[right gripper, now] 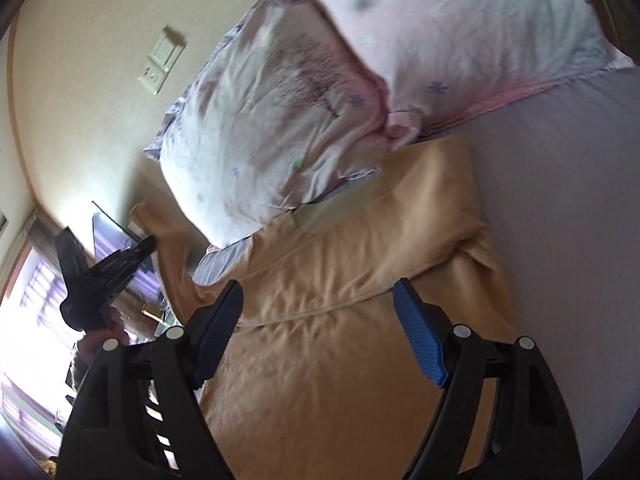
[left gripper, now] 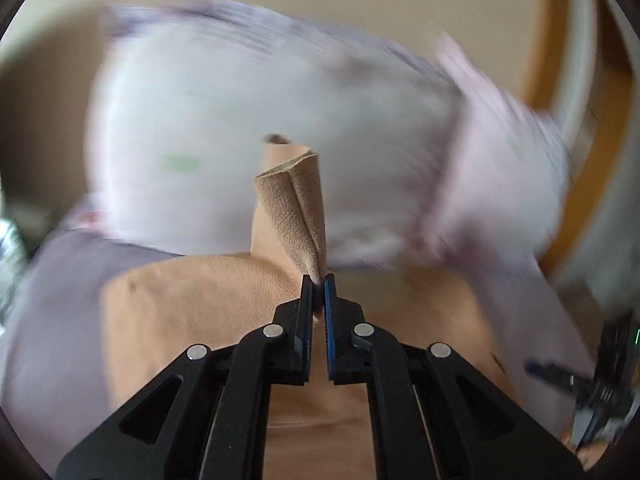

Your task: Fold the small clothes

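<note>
A tan garment (right gripper: 340, 280) lies spread on the lilac bed sheet (right gripper: 560, 200), partly folded over itself. My left gripper (left gripper: 319, 280) is shut on a pinched fold of the tan garment (left gripper: 296, 208) and lifts it above the bed; it also shows in the right wrist view (right gripper: 148, 244), holding the cloth's raised edge at the left. My right gripper (right gripper: 318, 300) is open and empty, hovering over the middle of the garment. It appears blurred at the lower right of the left wrist view (left gripper: 560, 376).
Two pale pink patterned pillows (right gripper: 272, 128) (right gripper: 460, 32) lie at the head of the bed, just beyond the garment. A cream wall with a switch plate (right gripper: 162, 60) stands behind. A bright window (right gripper: 28, 320) is at the left.
</note>
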The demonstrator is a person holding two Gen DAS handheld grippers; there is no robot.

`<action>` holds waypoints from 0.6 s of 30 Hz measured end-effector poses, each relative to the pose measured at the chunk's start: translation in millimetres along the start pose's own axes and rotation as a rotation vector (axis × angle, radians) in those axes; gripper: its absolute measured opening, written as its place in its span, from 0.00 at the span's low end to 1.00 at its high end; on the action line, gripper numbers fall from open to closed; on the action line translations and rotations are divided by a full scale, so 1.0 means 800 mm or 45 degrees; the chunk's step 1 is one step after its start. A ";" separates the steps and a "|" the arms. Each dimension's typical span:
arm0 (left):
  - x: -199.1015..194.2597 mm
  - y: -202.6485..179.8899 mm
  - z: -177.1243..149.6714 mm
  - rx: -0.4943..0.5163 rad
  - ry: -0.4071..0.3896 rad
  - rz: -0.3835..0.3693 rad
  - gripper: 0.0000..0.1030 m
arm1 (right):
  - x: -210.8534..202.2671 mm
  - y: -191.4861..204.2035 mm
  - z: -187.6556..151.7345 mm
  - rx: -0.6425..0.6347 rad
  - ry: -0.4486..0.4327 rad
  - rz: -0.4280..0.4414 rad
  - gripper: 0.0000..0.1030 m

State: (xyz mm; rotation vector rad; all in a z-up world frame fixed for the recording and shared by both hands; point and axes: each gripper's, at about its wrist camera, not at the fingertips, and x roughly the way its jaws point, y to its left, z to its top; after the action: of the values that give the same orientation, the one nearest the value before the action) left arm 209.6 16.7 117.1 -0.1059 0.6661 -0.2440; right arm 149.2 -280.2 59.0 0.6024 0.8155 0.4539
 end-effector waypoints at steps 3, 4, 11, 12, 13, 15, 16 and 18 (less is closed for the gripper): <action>0.102 -0.107 -0.054 0.256 0.270 -0.074 0.05 | 0.001 -0.024 0.007 0.073 0.006 -0.028 0.75; 0.126 -0.131 -0.074 0.318 0.347 -0.080 0.05 | 0.001 -0.031 0.007 0.095 0.013 -0.033 0.75; 0.067 -0.119 -0.090 0.282 0.298 -0.252 0.38 | 0.019 -0.046 0.032 0.130 0.065 -0.031 0.67; 0.044 -0.100 -0.088 0.241 0.251 -0.261 0.70 | 0.028 -0.042 0.035 0.122 0.090 -0.015 0.64; 0.026 -0.080 -0.089 0.216 0.213 -0.262 0.79 | 0.045 -0.036 0.038 0.101 0.134 -0.003 0.62; -0.008 -0.054 -0.098 0.207 0.173 -0.222 0.79 | 0.069 -0.028 0.041 0.071 0.191 -0.033 0.56; -0.019 -0.041 -0.107 0.202 0.181 -0.195 0.79 | 0.083 -0.026 0.041 0.063 0.219 -0.055 0.53; -0.035 -0.015 -0.127 0.173 0.210 -0.149 0.79 | 0.116 -0.026 0.044 0.062 0.287 -0.100 0.49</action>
State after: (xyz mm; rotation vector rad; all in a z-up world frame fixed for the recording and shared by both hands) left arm 123.2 10.3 56.8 0.0057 0.8059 -0.4128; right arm 236.0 -252.8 14.7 0.5683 1.0642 0.4360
